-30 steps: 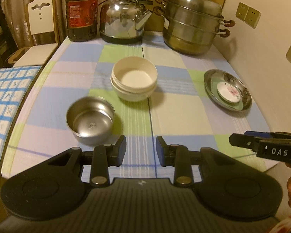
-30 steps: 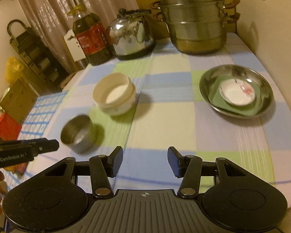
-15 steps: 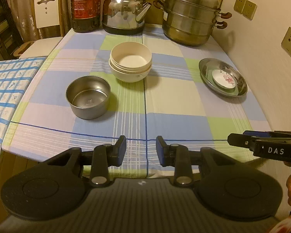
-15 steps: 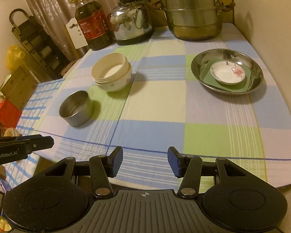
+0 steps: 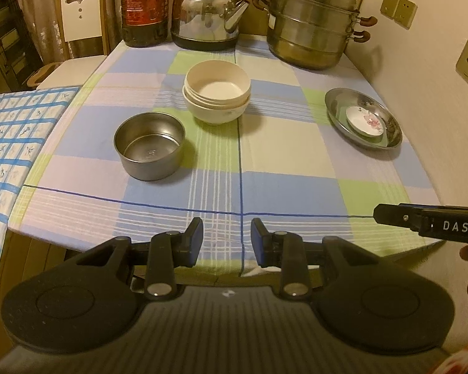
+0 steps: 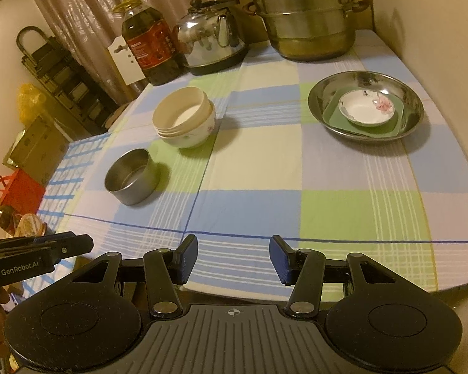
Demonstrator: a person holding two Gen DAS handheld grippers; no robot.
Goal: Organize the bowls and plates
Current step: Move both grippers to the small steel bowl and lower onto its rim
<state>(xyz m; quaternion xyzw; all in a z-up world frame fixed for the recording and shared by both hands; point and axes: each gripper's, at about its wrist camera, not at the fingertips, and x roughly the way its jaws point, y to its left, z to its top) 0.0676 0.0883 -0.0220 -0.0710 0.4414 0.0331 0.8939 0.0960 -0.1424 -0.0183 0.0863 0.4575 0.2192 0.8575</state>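
Your left tool (image 5: 227, 243) hangs at the near edge of the surface (image 5: 284, 162) with its blue-padded jaws apart and nothing between them. Your right tool (image 6: 234, 260) sits at the same near edge, its jaws set wider, also empty. Each tool shows at the margin of the other's view, gripped in your hand.

Nearest on the checked blue, green and cream cloth stands the small straight-walled steel bowl (image 5: 149, 149), upright and empty, toward the left. Just beyond it and slightly right, apart from it, is the stack of cream ceramic bowls (image 5: 216, 96), nested one inside another, the lowest bearing a faint floral mark.

Well over to the right lies the shallow round steel plate (image 6: 411, 106). Inside it rests a square pale green plate (image 6: 333, 113), and on that a small white saucer with a pink flower (image 6: 366, 112).

At the far edge stand a dark oil bottle with a red label (image 5: 145, 6), a shiny steel kettle (image 5: 207, 15) on a black base, and a tiered steel steamer pot (image 5: 312, 21) with its lid on, in a row from left to right.
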